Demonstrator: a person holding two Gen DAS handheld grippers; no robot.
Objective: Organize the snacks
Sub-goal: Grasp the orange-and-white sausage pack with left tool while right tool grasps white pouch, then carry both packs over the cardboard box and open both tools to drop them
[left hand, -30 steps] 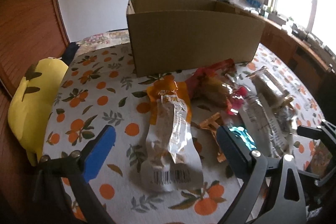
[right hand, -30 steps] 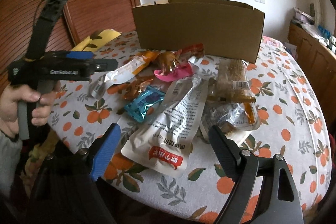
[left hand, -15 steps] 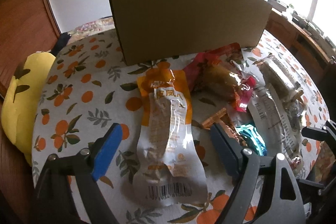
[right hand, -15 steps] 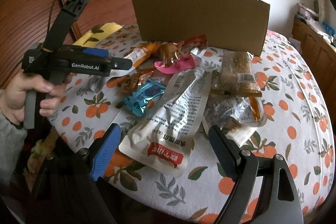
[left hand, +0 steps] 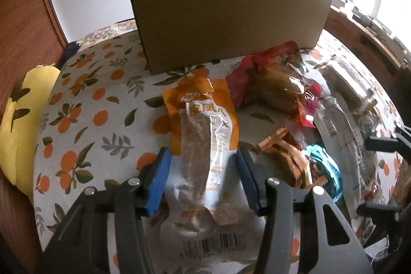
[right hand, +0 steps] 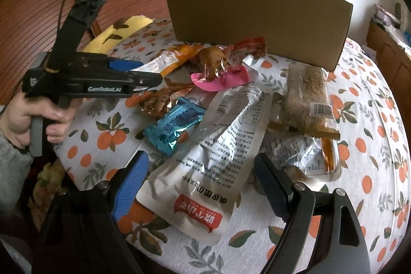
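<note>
A pile of snack packets lies on the orange-print tablecloth (left hand: 97,120) in front of a cardboard box (left hand: 226,14). My left gripper (left hand: 203,171) is low over an orange-and-clear packet (left hand: 205,135), its blue pads on either side of the packet, narrowed but with small gaps showing. From the right wrist view the left gripper (right hand: 143,73) sits over that orange packet (right hand: 174,58). My right gripper (right hand: 200,184) is open and empty, hovering over a long white packet with a red label (right hand: 213,166).
A blue packet (right hand: 174,127), a pink-and-brown packet (right hand: 218,73), a sesame bar packet (right hand: 308,94) and gold wrappers (right hand: 159,102) lie in the pile. A yellow cushion (left hand: 23,130) sits at the table's left. The box (right hand: 257,17) stands behind the pile.
My left gripper has moved forward and down onto the orange packet and its jaws have narrowed around it. My right gripper has edged slightly forward over the white packet.
</note>
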